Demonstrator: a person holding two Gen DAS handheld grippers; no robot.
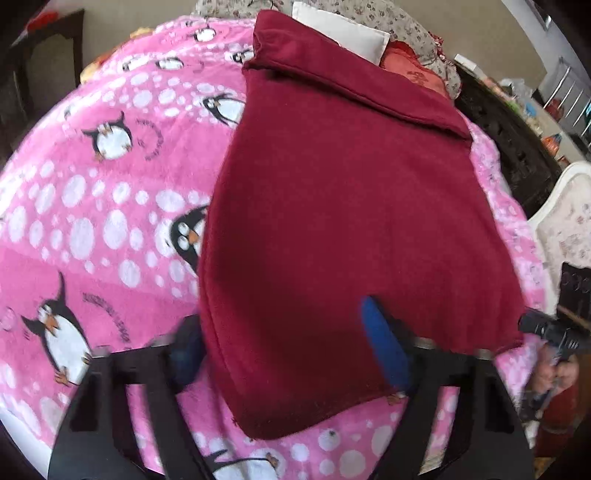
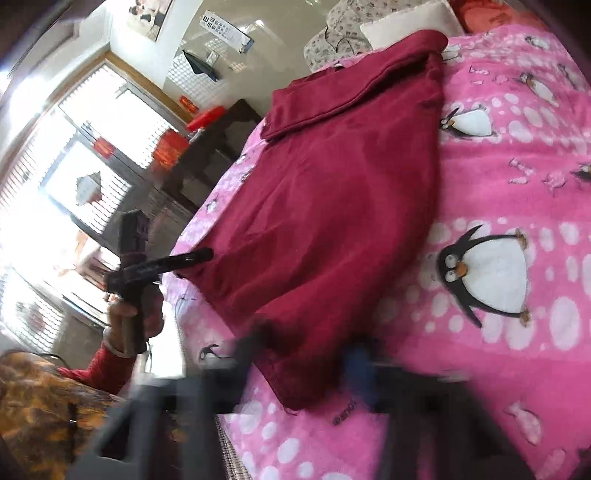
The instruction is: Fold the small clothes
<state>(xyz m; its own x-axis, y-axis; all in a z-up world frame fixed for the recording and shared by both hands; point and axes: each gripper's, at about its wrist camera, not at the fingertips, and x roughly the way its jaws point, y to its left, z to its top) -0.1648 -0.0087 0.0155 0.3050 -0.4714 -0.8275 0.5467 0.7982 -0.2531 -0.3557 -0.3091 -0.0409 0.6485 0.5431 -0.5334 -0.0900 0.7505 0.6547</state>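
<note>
Maroon garment flat on the penguin blanket

Garment (image 1: 351, 206) is dark red, spread across a pink penguin blanket (image 1: 103, 206), far end folded over near a white pillow (image 1: 343, 31). Left gripper (image 1: 291, 343) has fingers spread wide, straddling the near hem. Right gripper (image 2: 306, 354) sits at its near corner, too blurred to tell.
</note>
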